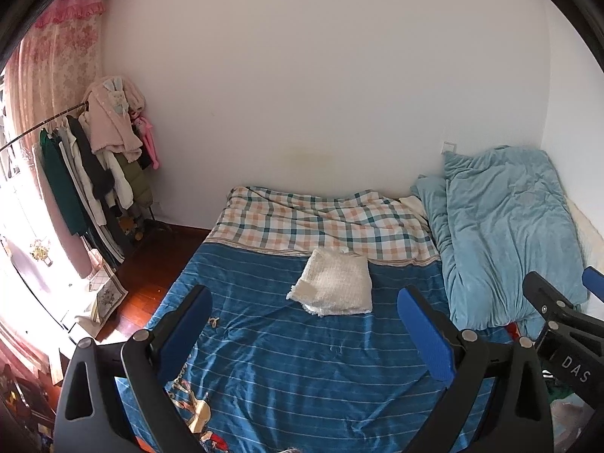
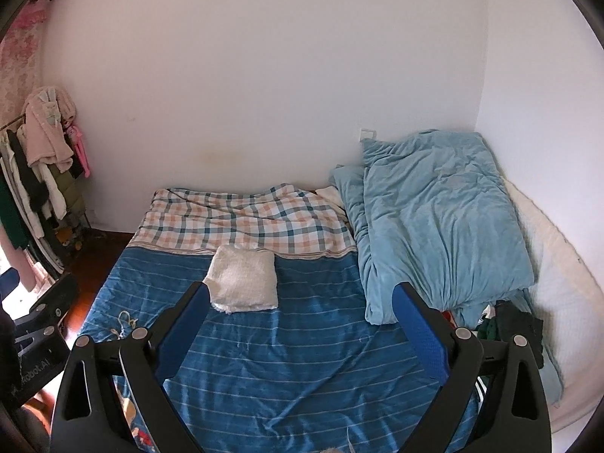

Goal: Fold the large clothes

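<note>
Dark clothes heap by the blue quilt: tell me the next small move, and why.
Probably swing the right gripper toward the dark clothes heap: both grippers hang open and empty, the left gripper too, and the white garment already lies folded.

cream knit garment (image 1: pixel 334 283) folded square; flat on blue striped bedspread (image 1: pixel 302 358)

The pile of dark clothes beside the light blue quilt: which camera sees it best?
The right wrist view: the dark clothes lie in plain sight beside the light blue quilt. In the left wrist view, the right hand-held gripper hides nearly all of them.
</note>
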Tool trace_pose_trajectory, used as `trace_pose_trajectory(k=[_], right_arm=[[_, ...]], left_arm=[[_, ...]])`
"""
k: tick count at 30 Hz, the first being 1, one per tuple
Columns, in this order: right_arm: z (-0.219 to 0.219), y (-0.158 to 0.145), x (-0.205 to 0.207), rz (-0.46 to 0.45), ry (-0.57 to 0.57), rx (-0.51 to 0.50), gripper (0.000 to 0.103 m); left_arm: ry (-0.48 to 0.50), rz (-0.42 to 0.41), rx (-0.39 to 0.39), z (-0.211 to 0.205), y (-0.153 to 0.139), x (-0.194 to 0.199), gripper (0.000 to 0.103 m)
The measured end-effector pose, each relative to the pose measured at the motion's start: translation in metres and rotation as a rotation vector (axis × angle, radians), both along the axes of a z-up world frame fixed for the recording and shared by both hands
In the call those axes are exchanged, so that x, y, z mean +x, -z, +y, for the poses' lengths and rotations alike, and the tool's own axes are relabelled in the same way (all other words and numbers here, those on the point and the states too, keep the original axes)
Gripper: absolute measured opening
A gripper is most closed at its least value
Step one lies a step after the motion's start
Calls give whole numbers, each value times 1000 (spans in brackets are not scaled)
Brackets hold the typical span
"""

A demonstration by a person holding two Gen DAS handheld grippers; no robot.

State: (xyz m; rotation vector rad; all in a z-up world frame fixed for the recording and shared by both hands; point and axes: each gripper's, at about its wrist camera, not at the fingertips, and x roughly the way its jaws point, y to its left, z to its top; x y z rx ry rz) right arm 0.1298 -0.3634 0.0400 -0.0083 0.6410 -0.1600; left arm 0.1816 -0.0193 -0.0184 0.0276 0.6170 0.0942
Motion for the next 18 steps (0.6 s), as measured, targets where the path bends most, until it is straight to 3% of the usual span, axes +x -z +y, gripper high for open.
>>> trace_pose_trajectory(k=[18], right_arm=[[-4, 0, -8, -19, -20, 14, 99]], left_arm=[[-4, -27, -5, -2, -11, -4, 101]])
